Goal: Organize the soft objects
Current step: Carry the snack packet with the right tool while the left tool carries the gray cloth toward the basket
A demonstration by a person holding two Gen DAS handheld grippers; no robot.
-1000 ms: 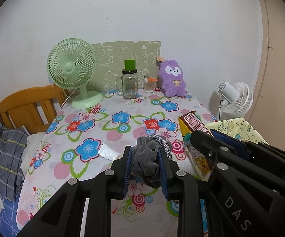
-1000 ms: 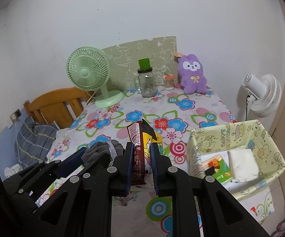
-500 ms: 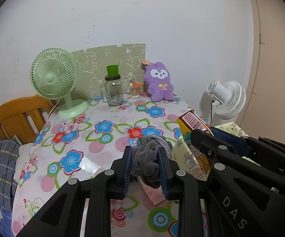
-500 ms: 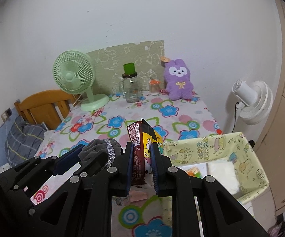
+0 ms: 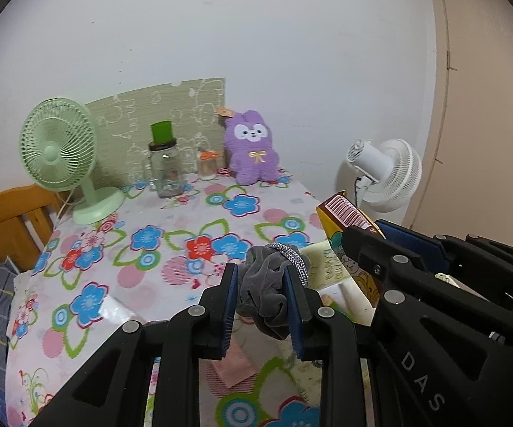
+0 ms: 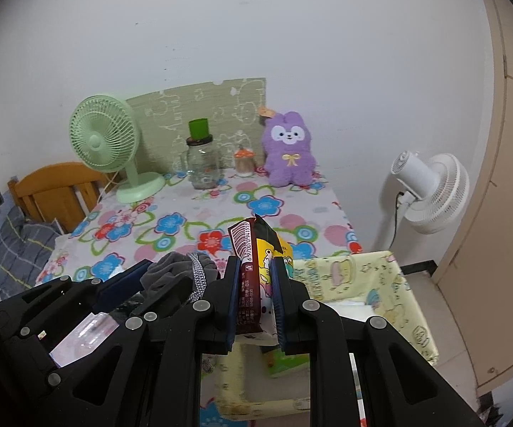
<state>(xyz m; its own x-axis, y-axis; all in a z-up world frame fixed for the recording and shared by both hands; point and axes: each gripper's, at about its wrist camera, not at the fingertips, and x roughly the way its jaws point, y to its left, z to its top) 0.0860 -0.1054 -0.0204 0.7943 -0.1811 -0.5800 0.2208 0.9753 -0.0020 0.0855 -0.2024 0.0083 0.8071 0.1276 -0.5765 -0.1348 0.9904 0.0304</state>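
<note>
two loads mid-delivery: left gripper clenches a grey scrunchie, right gripper a snack packet, above the yellow fabric bin; neither dropped in yet.

Past both grippers: fan back left on the table, jar middle, plush right, bin below right.

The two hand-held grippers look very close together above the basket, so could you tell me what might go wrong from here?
1. The left hand-held gripper with the grey scrunchie and the right hand-held gripper with the snack packet sit side by side and could collide.
2. The yellow fabric basket sits off the table edge; an early release might miss it.
</note>
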